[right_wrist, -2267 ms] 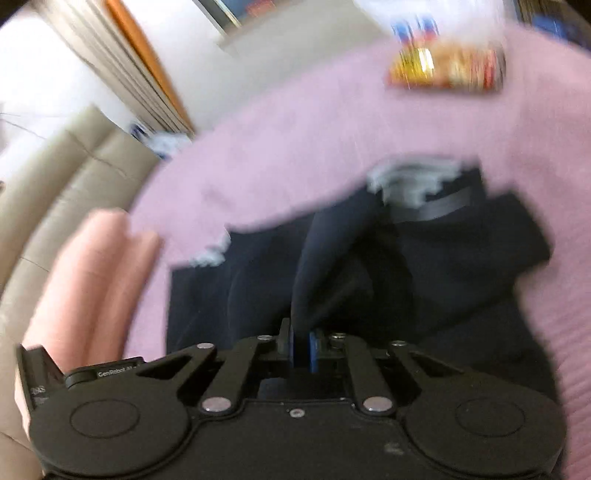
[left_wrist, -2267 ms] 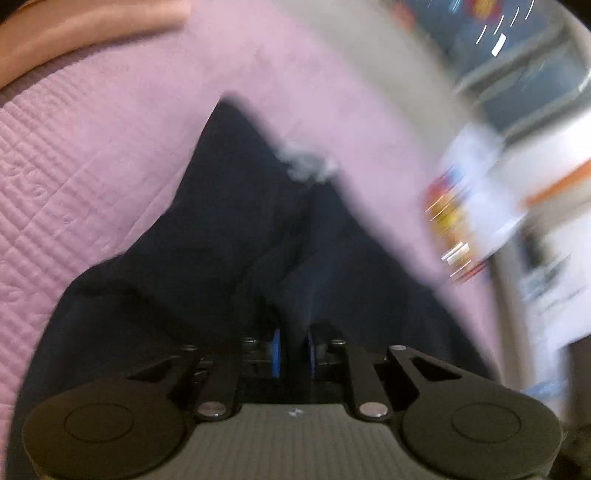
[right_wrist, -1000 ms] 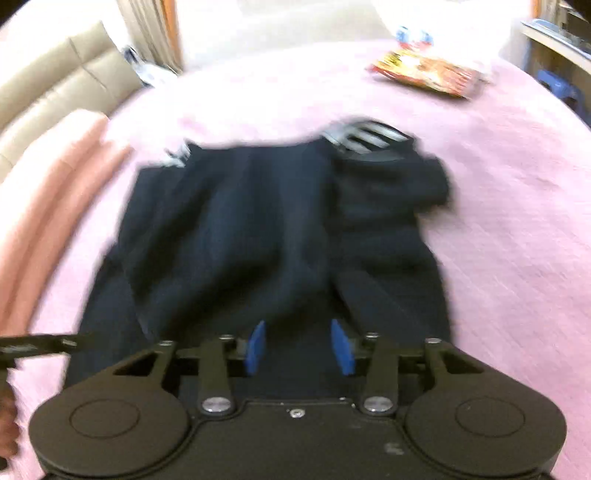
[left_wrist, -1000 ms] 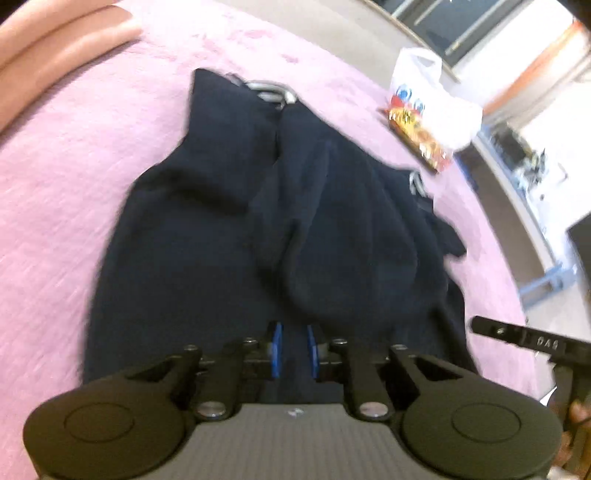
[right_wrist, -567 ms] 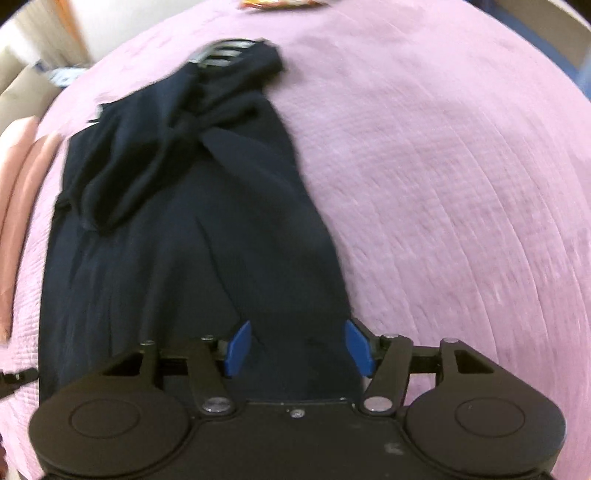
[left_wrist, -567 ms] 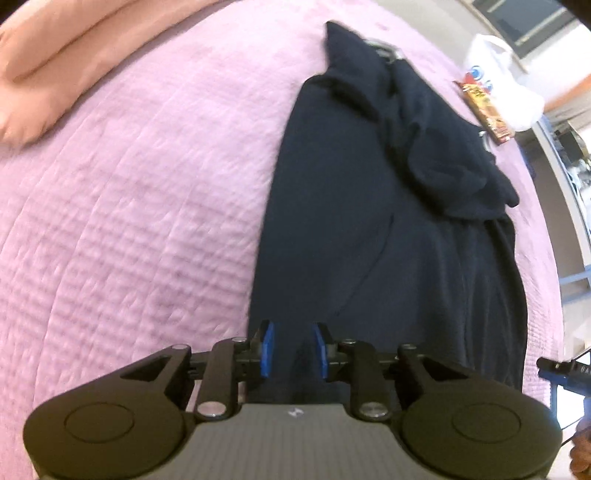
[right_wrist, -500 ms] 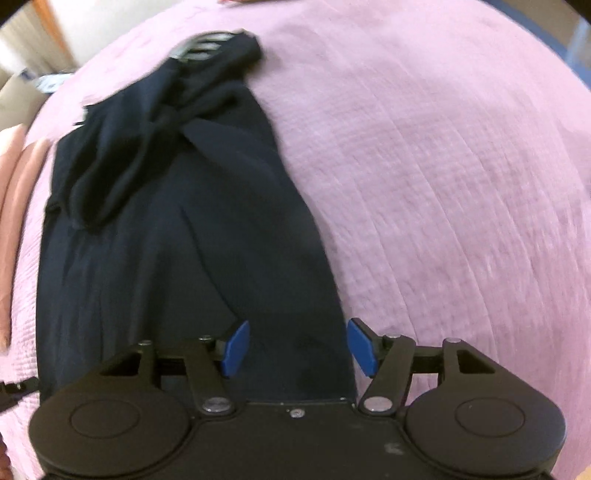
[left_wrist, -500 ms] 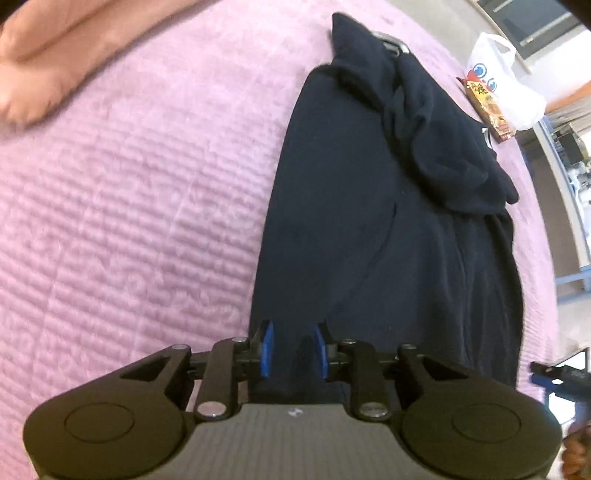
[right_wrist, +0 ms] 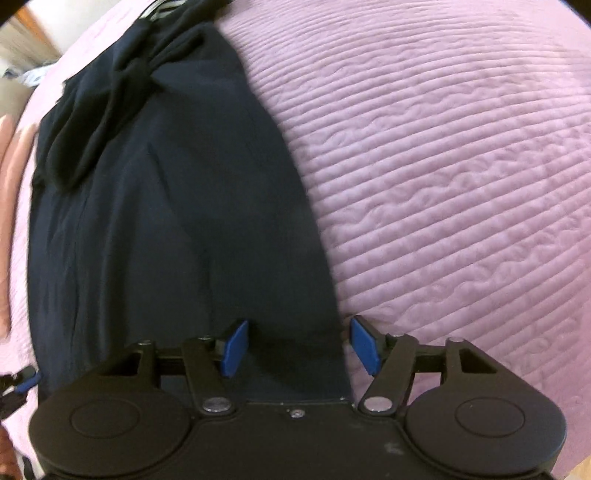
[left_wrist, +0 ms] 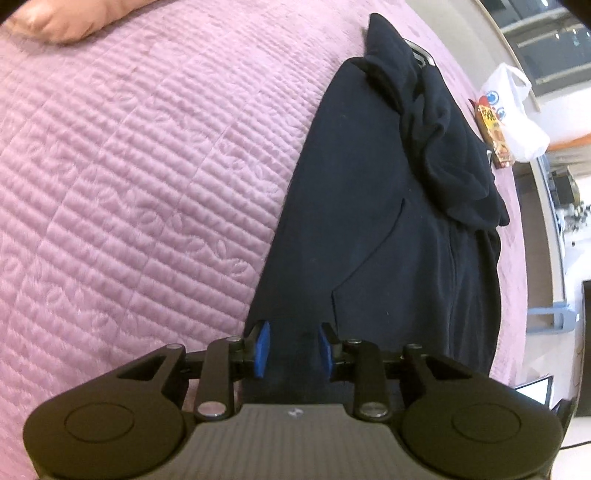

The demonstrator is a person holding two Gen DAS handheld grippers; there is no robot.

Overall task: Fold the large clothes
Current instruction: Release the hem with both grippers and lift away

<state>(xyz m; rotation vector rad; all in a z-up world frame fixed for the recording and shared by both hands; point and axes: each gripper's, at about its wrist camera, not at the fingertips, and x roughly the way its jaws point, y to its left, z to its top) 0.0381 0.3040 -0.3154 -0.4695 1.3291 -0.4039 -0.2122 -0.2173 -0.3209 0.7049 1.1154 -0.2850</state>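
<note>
A dark navy garment (left_wrist: 373, 221) lies flat and stretched out on a pink quilted bedspread (left_wrist: 129, 184), with a bunched sleeve or hood part heaped at its far end (left_wrist: 454, 162). My left gripper (left_wrist: 291, 349) is open, its blue pads either side of the garment's near left corner. In the right wrist view the same garment (right_wrist: 177, 206) runs away from me. My right gripper (right_wrist: 297, 343) is wide open over the near right corner, with the cloth lying between the pads.
A salmon pillow (left_wrist: 66, 22) lies at the far left. A white plastic bag (left_wrist: 517, 110) and a snack packet (left_wrist: 493, 129) sit beyond the garment. The bed's edge and floor show at the right (left_wrist: 554, 258). The bedspread (right_wrist: 443, 166) extends right.
Both grippers let go of the garment and opened wider. The cloth was laid down flat and stretched long on the bed. Both grippers have dropped close to its near edge.
</note>
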